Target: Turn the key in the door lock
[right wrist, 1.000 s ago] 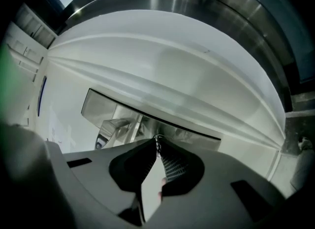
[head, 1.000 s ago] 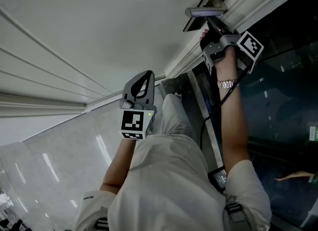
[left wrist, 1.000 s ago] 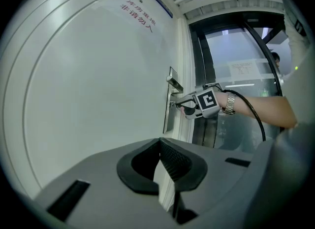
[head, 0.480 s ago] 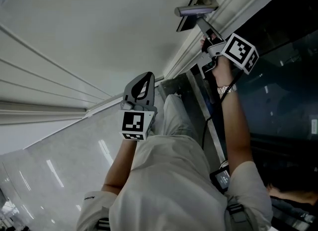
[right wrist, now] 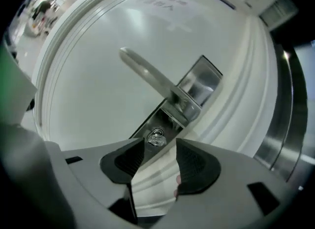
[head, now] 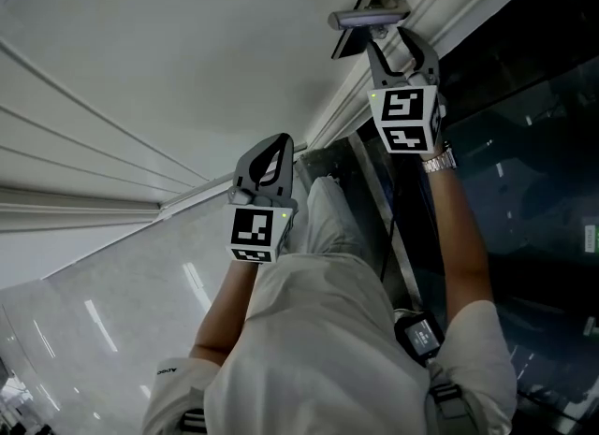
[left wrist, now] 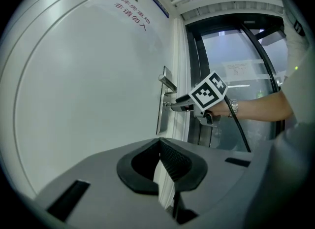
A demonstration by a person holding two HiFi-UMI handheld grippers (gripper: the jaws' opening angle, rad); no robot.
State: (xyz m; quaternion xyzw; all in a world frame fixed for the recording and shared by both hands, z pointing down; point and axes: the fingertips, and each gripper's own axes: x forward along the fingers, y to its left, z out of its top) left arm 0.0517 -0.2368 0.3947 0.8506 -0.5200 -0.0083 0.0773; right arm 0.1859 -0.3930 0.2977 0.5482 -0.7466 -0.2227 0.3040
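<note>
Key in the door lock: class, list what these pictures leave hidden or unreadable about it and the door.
- Key, right gripper view: small, blurred; how far it is turned cannot be told.
- Key, head view: hidden behind the right claw, whose jaws have just been opening, key ahead of them, ungripped.
- Print on the door, left gripper view: too small to read.

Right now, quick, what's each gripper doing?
Left gripper: shut, empty.
Right gripper: open, jaws have just been opening; key sits just ahead between them, ungripped.
</note>
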